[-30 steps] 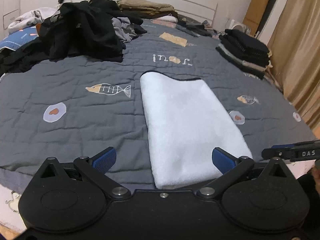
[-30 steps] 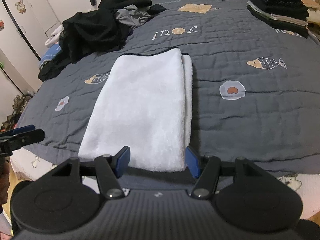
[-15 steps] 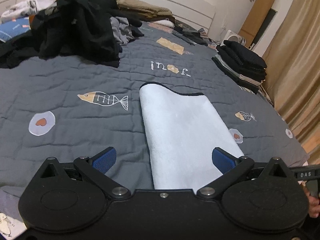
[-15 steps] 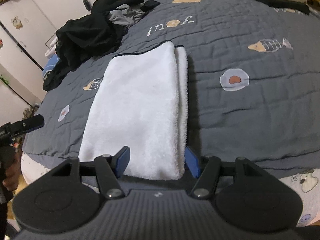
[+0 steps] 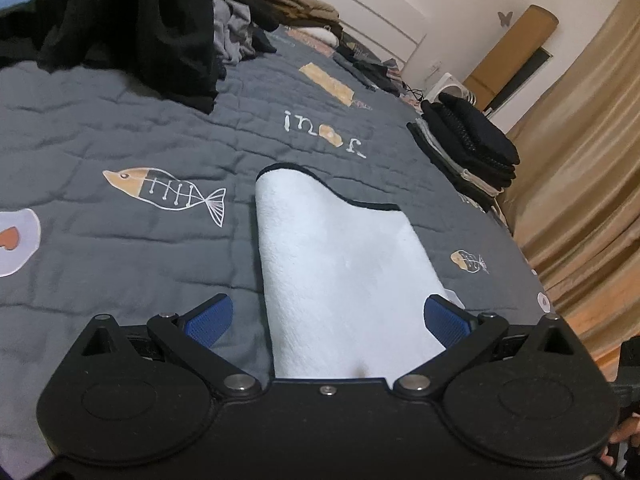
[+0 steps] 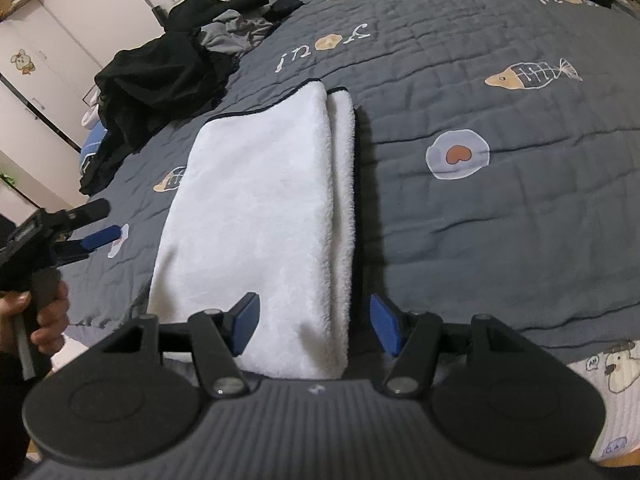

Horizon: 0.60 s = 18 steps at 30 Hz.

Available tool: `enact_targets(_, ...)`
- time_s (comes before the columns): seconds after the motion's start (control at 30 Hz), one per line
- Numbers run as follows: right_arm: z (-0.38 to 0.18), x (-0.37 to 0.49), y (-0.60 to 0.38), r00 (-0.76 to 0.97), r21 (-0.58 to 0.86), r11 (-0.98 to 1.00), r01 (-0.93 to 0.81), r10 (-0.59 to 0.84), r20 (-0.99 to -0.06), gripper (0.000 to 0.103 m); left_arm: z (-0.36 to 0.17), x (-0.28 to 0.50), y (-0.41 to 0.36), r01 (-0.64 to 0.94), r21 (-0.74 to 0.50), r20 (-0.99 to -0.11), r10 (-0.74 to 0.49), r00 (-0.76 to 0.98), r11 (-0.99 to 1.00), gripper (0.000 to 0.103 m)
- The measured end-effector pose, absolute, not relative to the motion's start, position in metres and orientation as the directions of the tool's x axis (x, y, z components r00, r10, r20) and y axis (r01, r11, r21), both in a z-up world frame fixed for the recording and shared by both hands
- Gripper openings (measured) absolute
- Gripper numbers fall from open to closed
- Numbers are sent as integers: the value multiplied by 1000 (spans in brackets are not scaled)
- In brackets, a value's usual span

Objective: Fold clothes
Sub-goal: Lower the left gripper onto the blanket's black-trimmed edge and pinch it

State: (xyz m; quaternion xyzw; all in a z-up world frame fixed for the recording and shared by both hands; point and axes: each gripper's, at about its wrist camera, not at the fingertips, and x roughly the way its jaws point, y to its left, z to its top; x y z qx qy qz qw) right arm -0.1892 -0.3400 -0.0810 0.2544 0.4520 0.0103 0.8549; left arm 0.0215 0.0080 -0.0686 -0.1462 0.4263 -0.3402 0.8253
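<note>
A white fleece garment (image 5: 340, 272) lies folded in a long strip on the grey quilt (image 5: 120, 256), with a dark trim at its far end. My left gripper (image 5: 326, 318) is open wide, low over the strip's near end, and the cloth shows between its blue pads without touching them. In the right wrist view the same garment (image 6: 260, 208) shows a narrower folded layer along its right side. My right gripper (image 6: 316, 324) is open over the near right corner, its pads on either side of that edge. The left gripper (image 6: 98, 224) shows at the left, held by a hand (image 6: 44, 320).
A heap of unfolded black and grey clothes (image 5: 132, 24) lies at the far left of the bed. A stack of folded dark clothes (image 5: 468, 148) sits at the far right edge beside tan curtains (image 5: 580, 184). The near edge of the bed (image 6: 600, 364) is just below the grippers.
Both grippers have come forward and lower over the near end of the white garment. The left one moved further and now shows nearer to the cloth in the right wrist view. Jaw openings are unchanged.
</note>
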Motion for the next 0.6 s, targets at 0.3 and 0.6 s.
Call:
enact_targets(0.3, -92, -186, -345, 598, 485, 854, 186, 294, -746, 61, -97, 52, 2, 411, -615, -579, -739, 344, 673, 103)
enact_targets(0.6, -100, -183, -347, 579, 494, 850, 184, 313, -753, 61, -128, 82, -12, 376, -697, -541, -792, 283, 611, 103)
